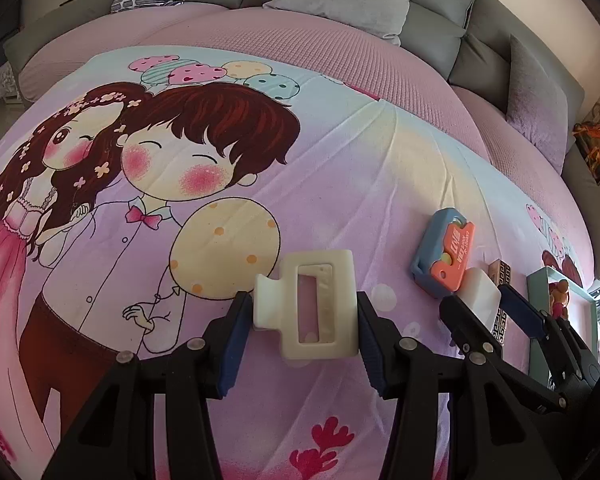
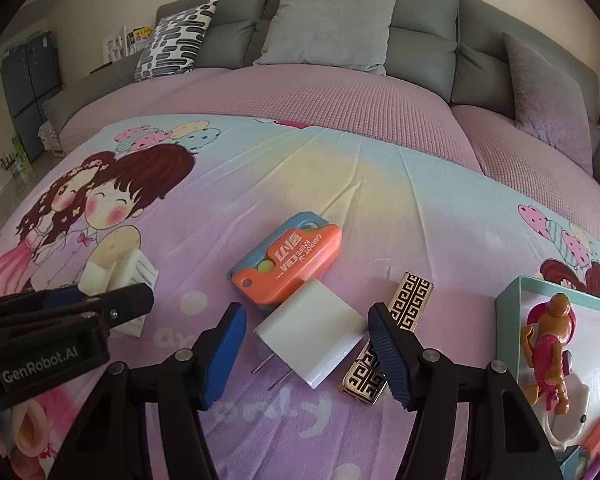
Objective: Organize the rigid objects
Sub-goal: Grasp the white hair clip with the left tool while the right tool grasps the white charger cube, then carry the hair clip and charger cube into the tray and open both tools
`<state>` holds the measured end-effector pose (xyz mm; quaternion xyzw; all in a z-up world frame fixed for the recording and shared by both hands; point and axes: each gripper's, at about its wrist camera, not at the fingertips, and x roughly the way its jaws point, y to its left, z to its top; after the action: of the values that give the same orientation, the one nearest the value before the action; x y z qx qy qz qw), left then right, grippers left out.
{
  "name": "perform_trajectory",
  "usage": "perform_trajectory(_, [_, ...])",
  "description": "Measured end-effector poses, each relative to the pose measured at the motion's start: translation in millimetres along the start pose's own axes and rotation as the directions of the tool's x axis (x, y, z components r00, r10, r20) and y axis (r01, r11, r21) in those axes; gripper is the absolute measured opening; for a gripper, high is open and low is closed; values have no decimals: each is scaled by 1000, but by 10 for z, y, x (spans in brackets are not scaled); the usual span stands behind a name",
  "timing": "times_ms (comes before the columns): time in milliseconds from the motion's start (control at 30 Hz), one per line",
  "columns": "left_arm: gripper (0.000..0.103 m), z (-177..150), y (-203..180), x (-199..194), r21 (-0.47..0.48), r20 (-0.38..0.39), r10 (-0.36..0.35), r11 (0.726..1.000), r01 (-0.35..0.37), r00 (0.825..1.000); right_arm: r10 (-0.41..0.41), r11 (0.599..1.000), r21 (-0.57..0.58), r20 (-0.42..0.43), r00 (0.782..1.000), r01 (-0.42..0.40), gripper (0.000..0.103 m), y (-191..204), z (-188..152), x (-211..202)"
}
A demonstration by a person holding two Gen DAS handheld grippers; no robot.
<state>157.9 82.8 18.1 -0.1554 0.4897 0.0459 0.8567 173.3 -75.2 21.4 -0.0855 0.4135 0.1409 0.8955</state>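
Observation:
A cream hair claw clip (image 1: 306,306) lies on the cartoon bedspread between the fingers of my left gripper (image 1: 303,312); the jaws stand around it, with small gaps at both sides. It also shows in the right wrist view (image 2: 114,274). My right gripper (image 2: 306,334) is open around a white plug charger (image 2: 312,338), not touching it. An orange and blue carrot knife toy (image 2: 290,258) lies just beyond the charger. A gold patterned lighter (image 2: 404,316) lies to its right, partly under the right finger.
A teal box (image 2: 508,320) at the right edge holds a pink doll figure (image 2: 548,336) and other small items. Grey and patterned pillows (image 2: 328,28) line the sofa back beyond the pink cover.

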Motion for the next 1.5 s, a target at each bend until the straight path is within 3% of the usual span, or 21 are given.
perform_trajectory(333, [53,1,0,5,9,-1,5,1000,-5,1000,-53,997,-63,0,999,53,62,89,-41,15])
perform_trajectory(633, [52,45,42,-147,-18,64,12,1000,-11,998,-46,999,-15,21,999,47,62,22,-21,-130])
perform_trajectory(967, [52,123,-142,-425,31,138,-23,999,19,990,-58,997,50,94,994,53,62,-103,70,-526])
perform_trajectory(1200, [52,156,-405,-558,97,170,-50,995,33,984,-97,979,184,72,993,83,62,-463,84,-730])
perform_trajectory(1500, [52,80,-963,-647,222,178,-102,973,61,979,-221,917,347,35,975,195,62,-1175,-74,-1038])
